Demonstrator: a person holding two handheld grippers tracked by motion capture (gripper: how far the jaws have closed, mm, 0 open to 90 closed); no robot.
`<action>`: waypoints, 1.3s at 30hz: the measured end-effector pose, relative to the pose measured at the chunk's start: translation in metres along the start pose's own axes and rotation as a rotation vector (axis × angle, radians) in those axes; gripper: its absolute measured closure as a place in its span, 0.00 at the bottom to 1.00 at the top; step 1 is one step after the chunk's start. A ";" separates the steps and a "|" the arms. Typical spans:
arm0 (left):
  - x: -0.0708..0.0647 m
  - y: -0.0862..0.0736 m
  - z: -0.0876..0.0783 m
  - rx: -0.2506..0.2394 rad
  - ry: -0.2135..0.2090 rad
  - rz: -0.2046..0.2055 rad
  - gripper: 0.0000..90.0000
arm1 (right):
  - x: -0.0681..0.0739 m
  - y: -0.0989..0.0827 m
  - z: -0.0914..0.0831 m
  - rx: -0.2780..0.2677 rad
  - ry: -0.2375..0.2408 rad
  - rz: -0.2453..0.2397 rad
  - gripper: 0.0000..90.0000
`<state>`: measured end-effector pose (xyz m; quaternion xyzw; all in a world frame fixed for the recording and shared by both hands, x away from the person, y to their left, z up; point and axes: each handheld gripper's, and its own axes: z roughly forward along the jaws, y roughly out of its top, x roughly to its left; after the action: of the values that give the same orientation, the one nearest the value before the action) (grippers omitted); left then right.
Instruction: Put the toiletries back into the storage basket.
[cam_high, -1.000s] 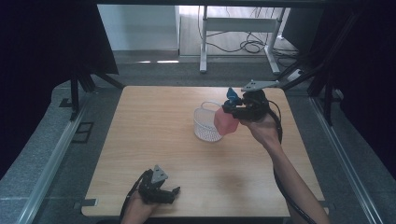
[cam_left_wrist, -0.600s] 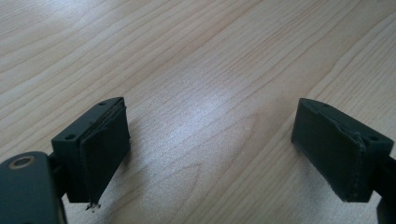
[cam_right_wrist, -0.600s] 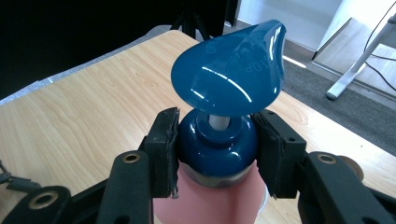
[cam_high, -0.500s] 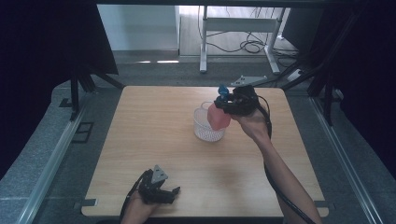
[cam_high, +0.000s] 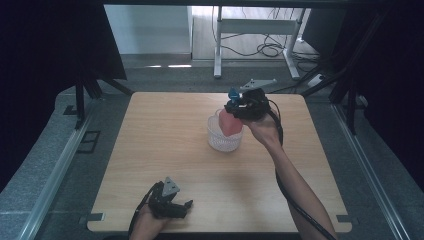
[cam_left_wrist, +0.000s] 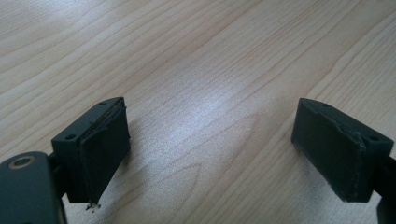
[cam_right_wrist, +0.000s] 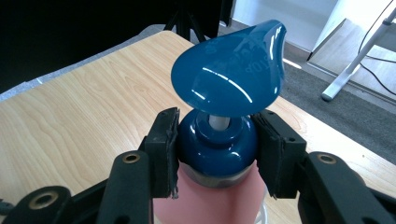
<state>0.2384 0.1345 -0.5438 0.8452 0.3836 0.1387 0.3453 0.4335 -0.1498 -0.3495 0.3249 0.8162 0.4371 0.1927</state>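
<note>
At the near edge of the wooden table (cam_high: 150, 150), toward 7 o'clock in the high view, the left gripper (cam_high: 176, 207) rests low over the board in the person's left hand (cam_high: 147, 225), its grey three-cornered plate uppermost. In the left gripper view its two black jaws stand wide apart, released, with bare wood grain between them and nothing held. Farther in, just past the table's centre toward 1 o'clock, stands a white mesh basket (cam_high: 223, 140) — round, open at the top. A pink pump bottle (cam_high: 230, 121) stands in it, lower body inside the basket wall, long axis close to upright with a slight lean; whether its base touches the basket floor cannot be told. The right gripper (cam_high: 235, 107) is clenched on the bottle's dark blue collar just under the pump head, the right hand (cam_high: 262, 131) behind it and the forearm running back to 5 o'clock with the cable alongside. In the right gripper view the two pads press the collar from either side, the blue pump head (cam_right_wrist: 233, 70) rises above the jaws on a short pale stem, and its tapered nozzle points away from the camera toward 1 o'clock of that view; in the high view the head shows at the bottle's far side. Beyond the table's far edge lie grey floor, a white frame leg (cam_high: 218, 50) and loose cables (cam_high: 260, 49), with dark curtains at both sides.
</note>
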 end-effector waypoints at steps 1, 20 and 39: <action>0.000 0.000 0.000 0.000 0.000 0.000 0.12 | 0.000 -0.001 0.002 0.001 -0.001 0.000 0.59; 0.000 0.000 0.000 0.003 0.000 0.001 0.12 | -0.001 -0.019 0.029 0.036 -0.001 0.009 0.59; 0.000 0.000 0.000 0.006 0.000 0.003 0.12 | 0.003 -0.040 0.051 0.074 0.010 0.005 0.59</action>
<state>0.2384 0.1348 -0.5434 0.8470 0.3826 0.1381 0.3424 0.4475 -0.1340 -0.4110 0.3317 0.8319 0.4087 0.1756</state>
